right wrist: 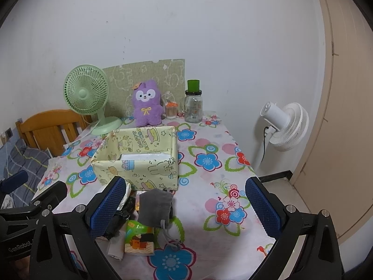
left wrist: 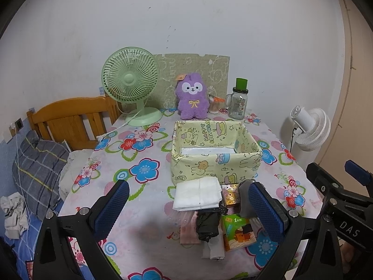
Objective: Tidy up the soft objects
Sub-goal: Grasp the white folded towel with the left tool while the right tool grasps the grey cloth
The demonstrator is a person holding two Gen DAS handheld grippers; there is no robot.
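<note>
Blue-padded fingers of the left gripper (left wrist: 186,206) stand wide apart over the near edge of the table (left wrist: 149,238), holding nothing. Right gripper (right wrist: 184,206) is likewise spread and empty. Between and just beyond them lies a small heap: a folded white cloth (left wrist: 198,197), a black bundle (left wrist: 207,225), a grey drawstring pouch (right wrist: 156,207) and a green tissue pack (right wrist: 139,238). Just behind the heap sits the yellow cartoon-print box (left wrist: 216,165), open-topped.
</note>
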